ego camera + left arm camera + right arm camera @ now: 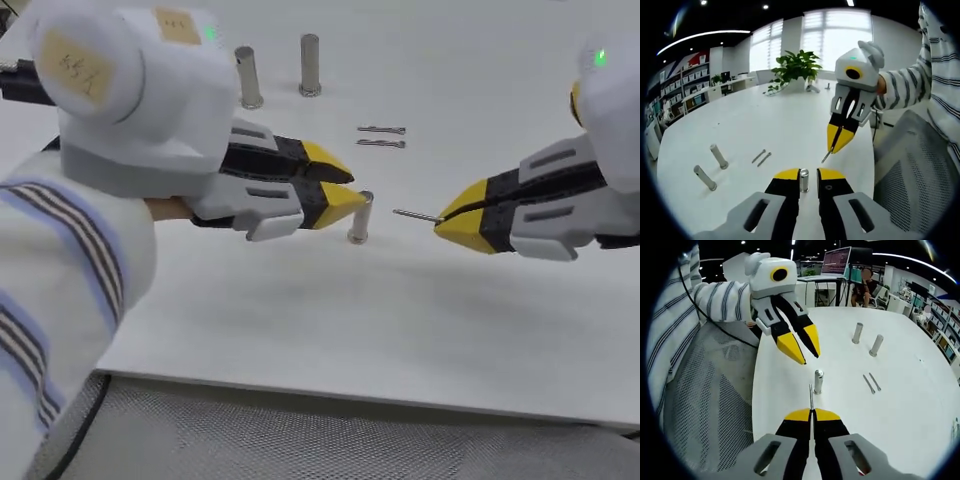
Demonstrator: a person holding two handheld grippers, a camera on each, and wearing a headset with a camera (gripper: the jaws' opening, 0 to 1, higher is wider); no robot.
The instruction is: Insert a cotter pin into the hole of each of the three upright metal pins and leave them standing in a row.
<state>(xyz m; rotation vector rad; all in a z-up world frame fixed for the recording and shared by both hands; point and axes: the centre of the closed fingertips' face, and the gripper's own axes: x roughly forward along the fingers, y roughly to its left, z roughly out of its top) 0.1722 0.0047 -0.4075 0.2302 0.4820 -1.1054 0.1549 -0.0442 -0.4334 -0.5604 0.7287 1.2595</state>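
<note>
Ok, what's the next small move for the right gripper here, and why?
Probably ease the right gripper forward so the cotter pin it holds reaches the nearest metal pin: its tip points at that pin with a short gap, and the left gripper sits open by it, not clamping.

White table [250, 310] — three metal pins [309, 65] upright, two cotter pins [381, 130] flat.

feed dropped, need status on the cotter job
Left claw open around near pin. Right claw shut on cotter, tip short of the pin. Nothing between them; spare cotters lie behind.
</note>
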